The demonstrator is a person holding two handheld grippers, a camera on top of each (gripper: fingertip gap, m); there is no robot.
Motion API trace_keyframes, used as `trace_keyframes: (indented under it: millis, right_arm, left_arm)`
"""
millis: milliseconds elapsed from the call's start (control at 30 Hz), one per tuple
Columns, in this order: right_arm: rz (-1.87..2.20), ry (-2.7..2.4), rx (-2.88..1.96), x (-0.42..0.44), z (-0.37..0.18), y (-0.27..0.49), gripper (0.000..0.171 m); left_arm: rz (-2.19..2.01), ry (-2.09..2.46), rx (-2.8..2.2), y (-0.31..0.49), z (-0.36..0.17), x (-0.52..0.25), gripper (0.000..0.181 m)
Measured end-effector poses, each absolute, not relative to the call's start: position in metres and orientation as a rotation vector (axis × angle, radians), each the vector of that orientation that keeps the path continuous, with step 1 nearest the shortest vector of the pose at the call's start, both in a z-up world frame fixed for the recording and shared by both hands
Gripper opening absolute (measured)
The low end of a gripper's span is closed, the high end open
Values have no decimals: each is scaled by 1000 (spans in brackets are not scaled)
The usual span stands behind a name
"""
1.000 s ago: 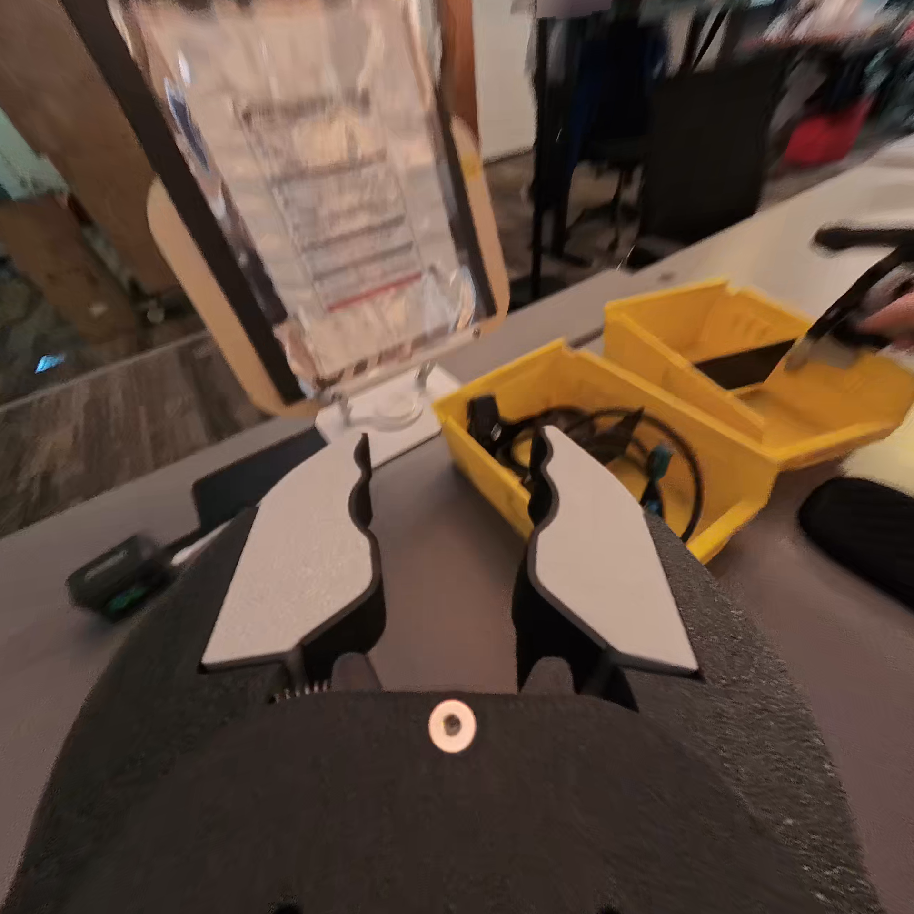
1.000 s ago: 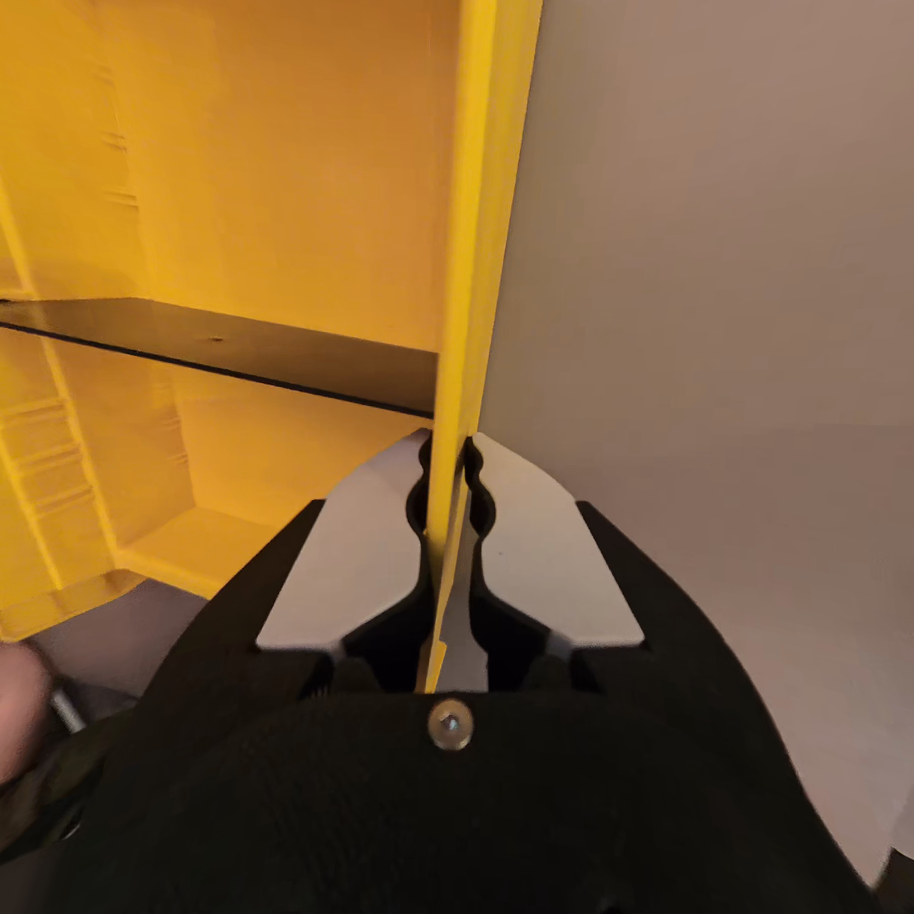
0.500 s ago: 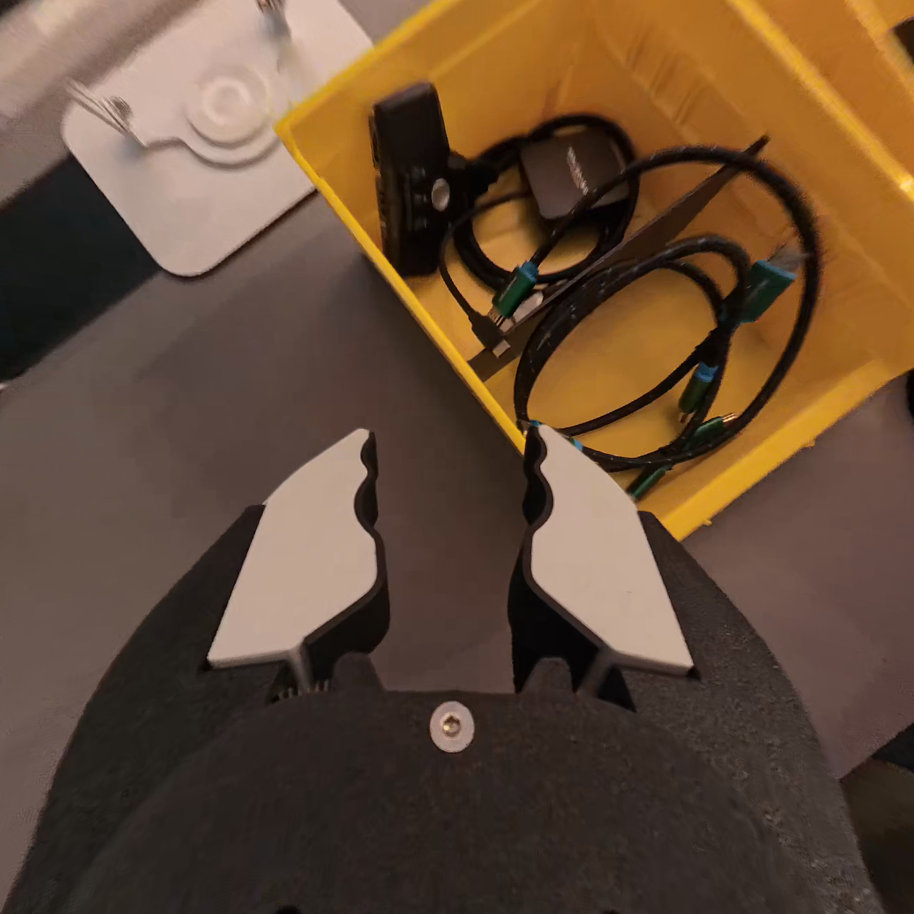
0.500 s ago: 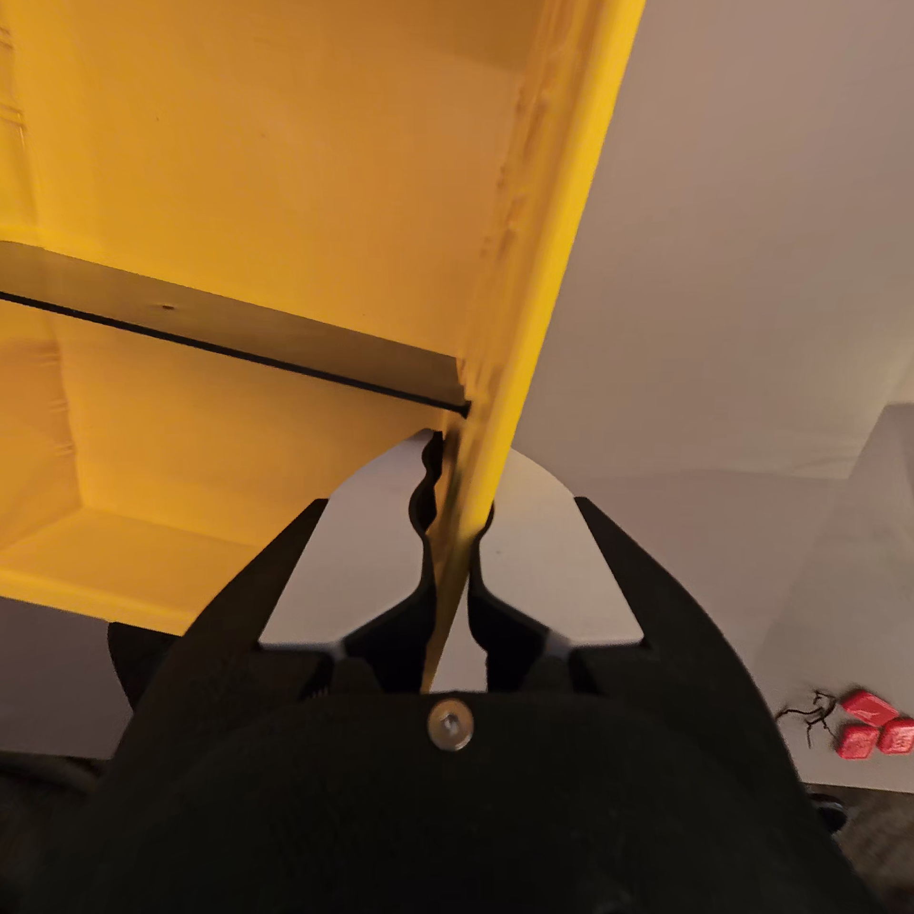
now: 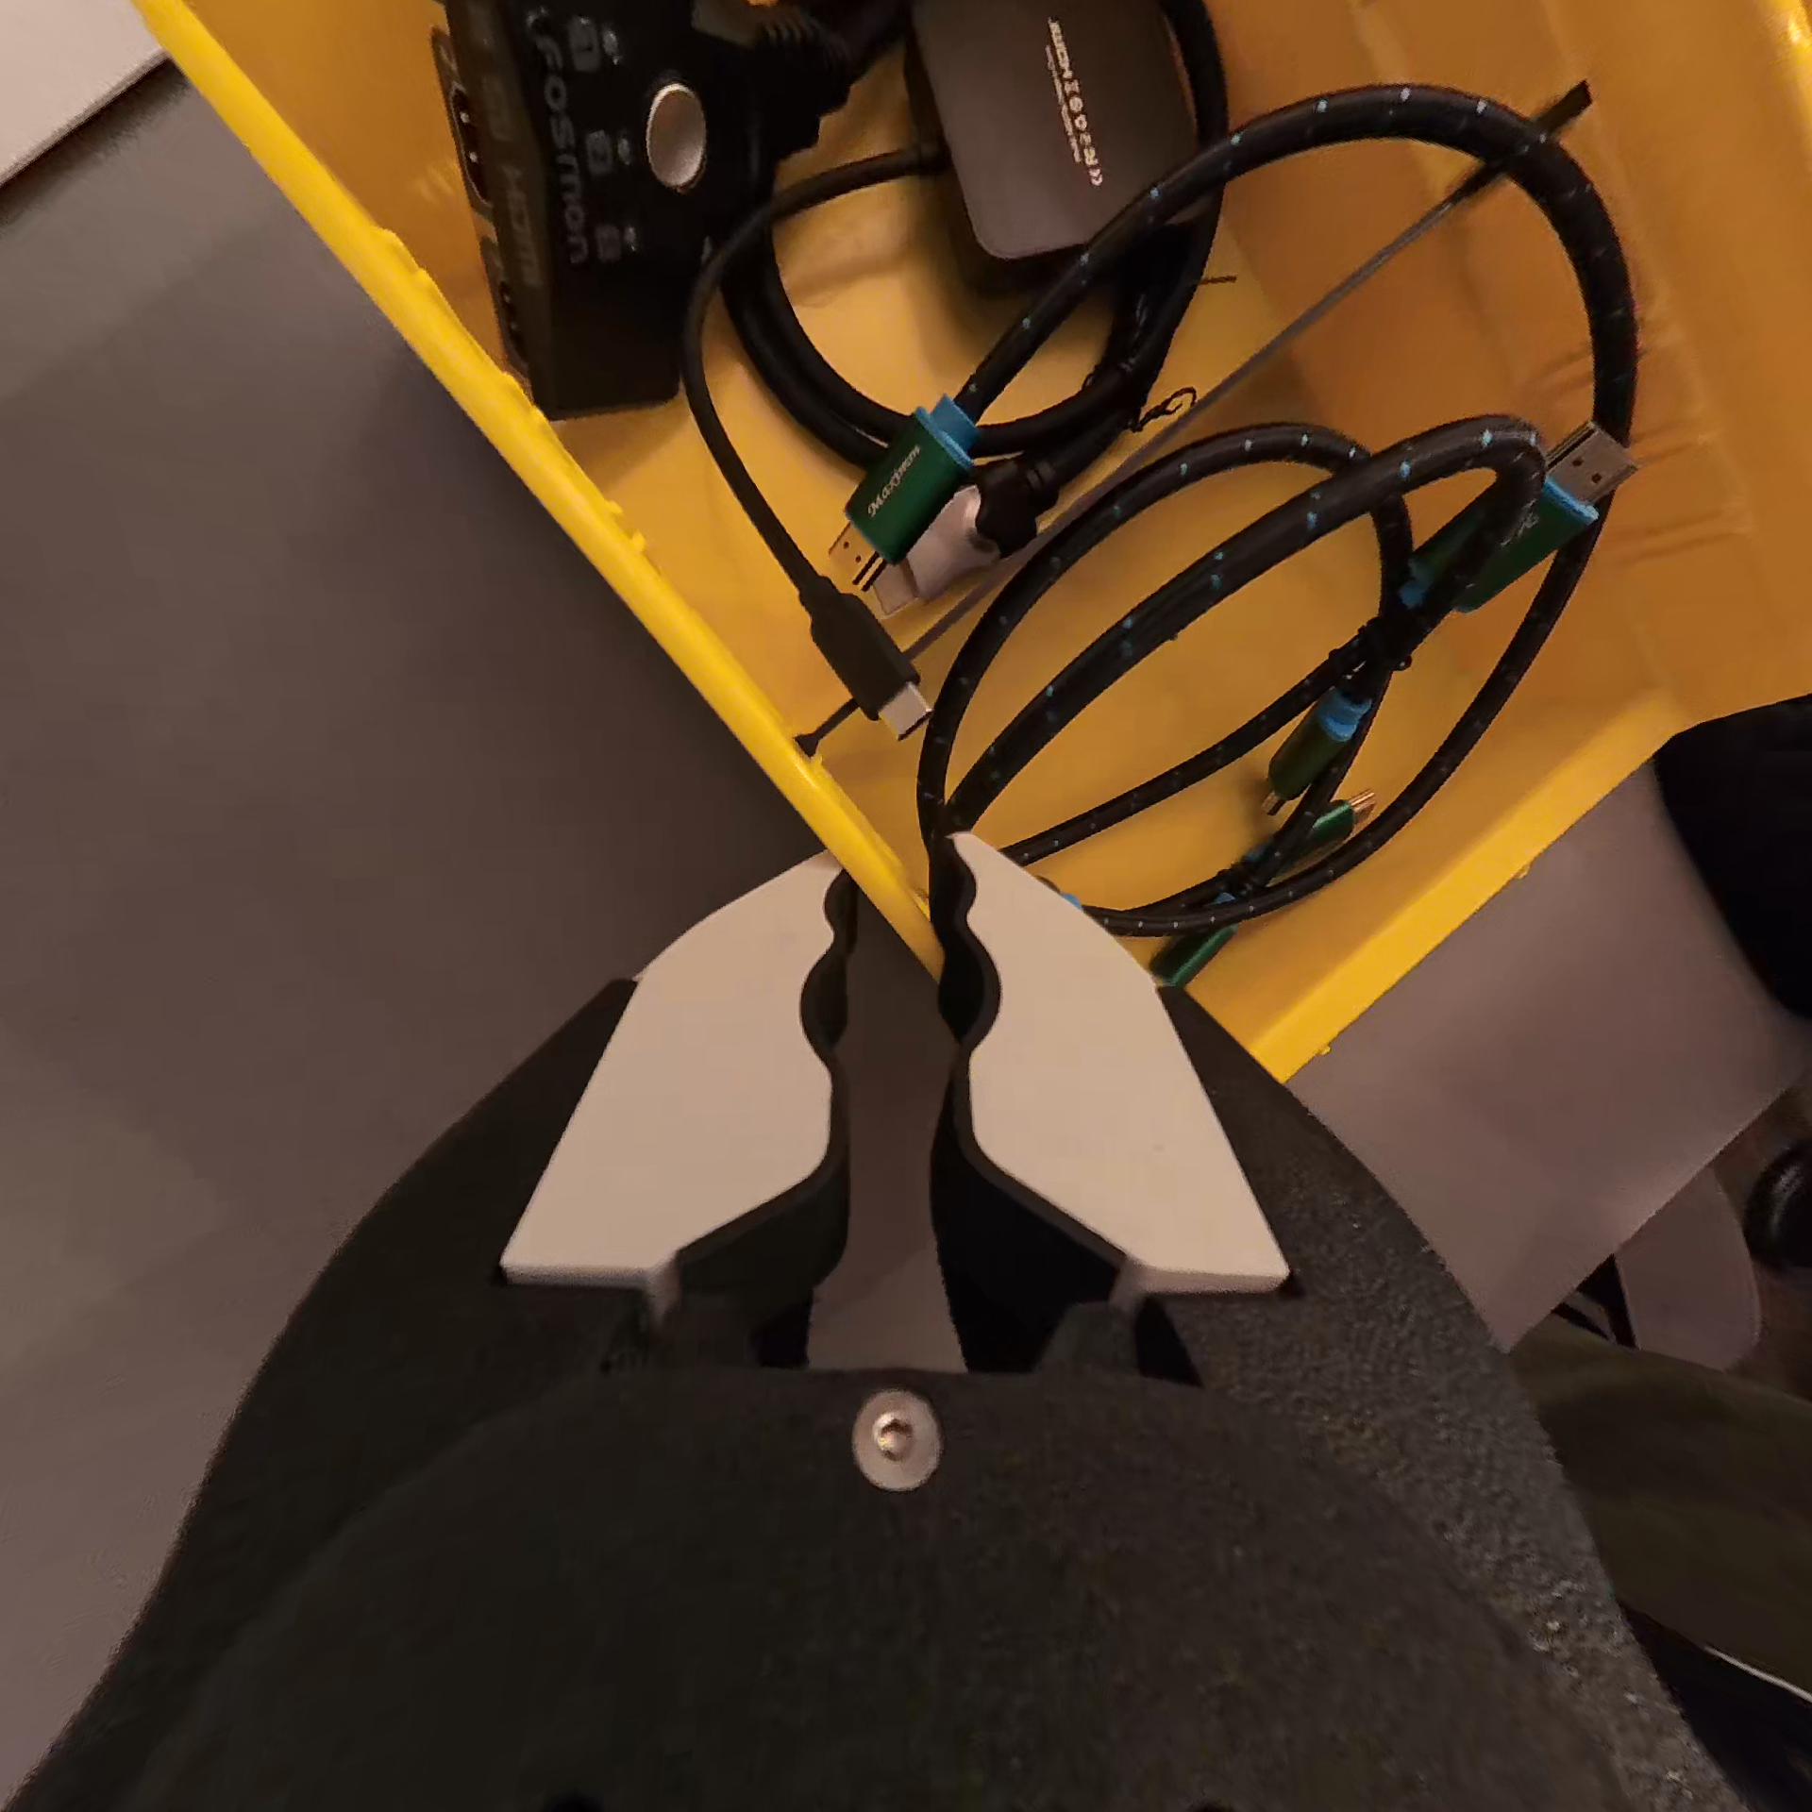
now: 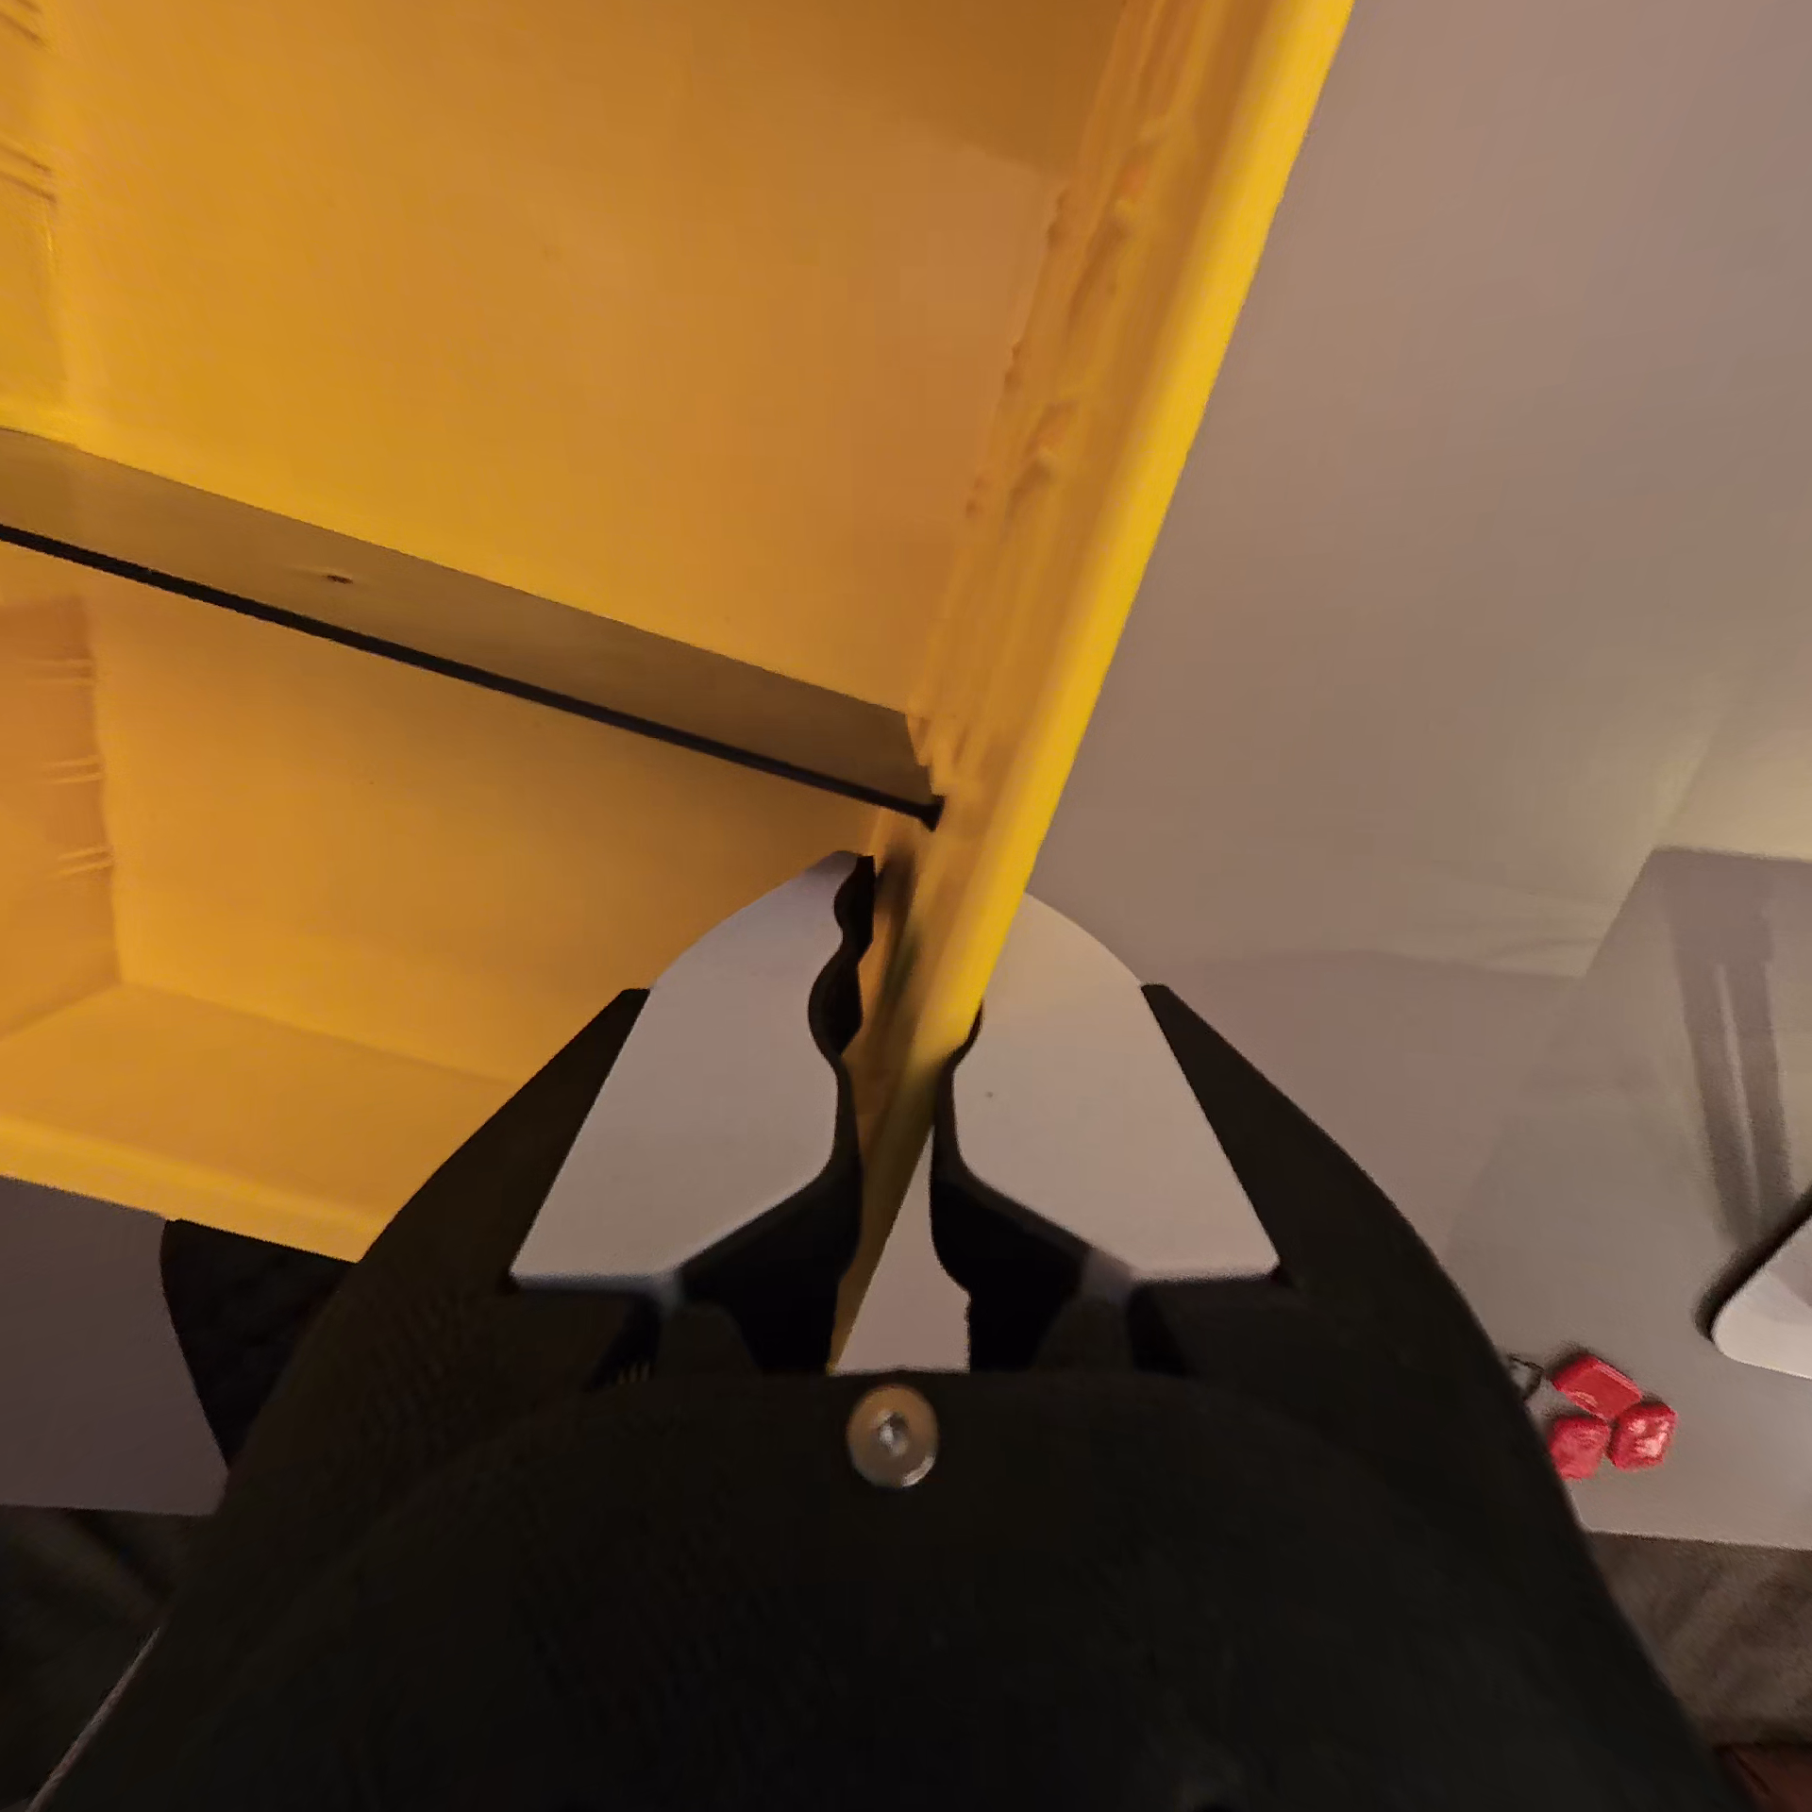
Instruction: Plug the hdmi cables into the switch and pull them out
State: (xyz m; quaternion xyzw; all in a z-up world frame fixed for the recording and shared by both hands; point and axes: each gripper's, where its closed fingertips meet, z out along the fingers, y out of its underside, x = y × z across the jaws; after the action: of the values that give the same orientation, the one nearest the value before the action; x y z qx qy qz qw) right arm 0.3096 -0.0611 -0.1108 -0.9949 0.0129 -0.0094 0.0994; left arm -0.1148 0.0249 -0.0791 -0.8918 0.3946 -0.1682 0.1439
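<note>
Over the grey table (image 5: 294,637), my left gripper (image 5: 897,863) straddles the wall of a yellow bin (image 5: 608,510), fingers narrowly parted, not clamped. Only this view shows the black switch (image 5: 578,196), a grey adapter (image 5: 1049,127) and braided hdmi cables (image 5: 1275,608), all bearing lettering. My right gripper (image 6: 912,882) pinches the wall of another yellow bin (image 6: 588,294); red pieces (image 6: 1608,1432) lie nearby.

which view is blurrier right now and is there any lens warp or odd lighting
Right wrist view is softer: the yellow bin wall in the right gripper smears along its edge, and the red pieces look fuzzy. Left wrist view is mostly crisp on the cables, soft only toward the switch at the top. Both show wide-angle bending and warm, dim light.
</note>
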Motion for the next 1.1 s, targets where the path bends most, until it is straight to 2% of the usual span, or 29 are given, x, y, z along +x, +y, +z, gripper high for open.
trace_keyframes:
  millis: [167, 367, 733, 1100]
  right_arm:
    - [-36, -15, -2952, 298, -108, -58, 10]
    - [92, -39, -2997, 276, -121, -51, 8]
    - [158, -15, -3027, 249, -123, -42, 8]
    - [172, 30, -3048, 266, -124, -63, 7]
  left_arm:
    - [-482, 1025, -2656, 38, -79, -154, 10]
    - [-451, 723, -2721, 71, -77, -241, 5]
    - [-602, 66, -2633, 92, -74, -384, 10]
    - [-488, -2, -2551, 95, -73, -428, 7]
